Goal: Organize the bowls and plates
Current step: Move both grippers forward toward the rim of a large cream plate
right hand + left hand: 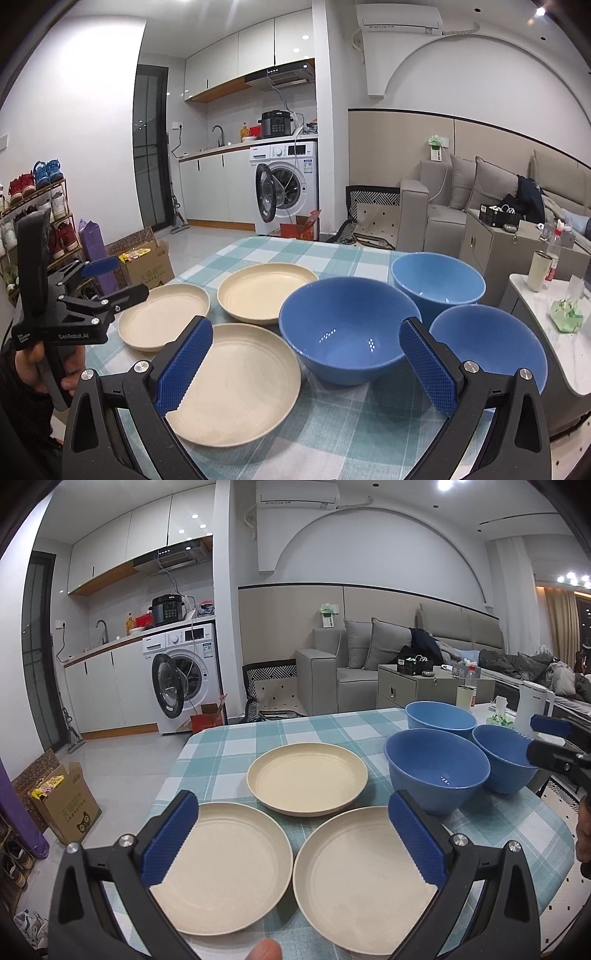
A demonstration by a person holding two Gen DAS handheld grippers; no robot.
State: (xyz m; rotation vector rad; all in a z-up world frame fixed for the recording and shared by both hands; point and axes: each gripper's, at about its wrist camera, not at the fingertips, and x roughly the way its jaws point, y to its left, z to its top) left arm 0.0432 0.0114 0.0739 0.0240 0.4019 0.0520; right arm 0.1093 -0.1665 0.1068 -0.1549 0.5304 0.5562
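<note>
Three cream plates lie on the checked tablecloth [332, 424]: one near left [221, 867], one near right [362, 882], one farther back [306, 777]. To their right stand three blue bowls, the largest [343, 328] nearest the plates, one behind it [437, 280], one at the right edge [491, 343]. My left gripper [291, 799] is open above the two near plates and holds nothing. My right gripper [306, 328] is open in front of the largest bowl, also with nothing in it. Each gripper shows in the other's view: the left gripper [122, 278] and the right gripper [543, 740].
A white side table [576, 350] at the right carries a tumbler [537, 271], a bottle and a white kettle [533, 709]. A cardboard box [64, 805] and a shoe rack [33, 221] stand on the floor to the left. A sofa and a washing machine are far behind.
</note>
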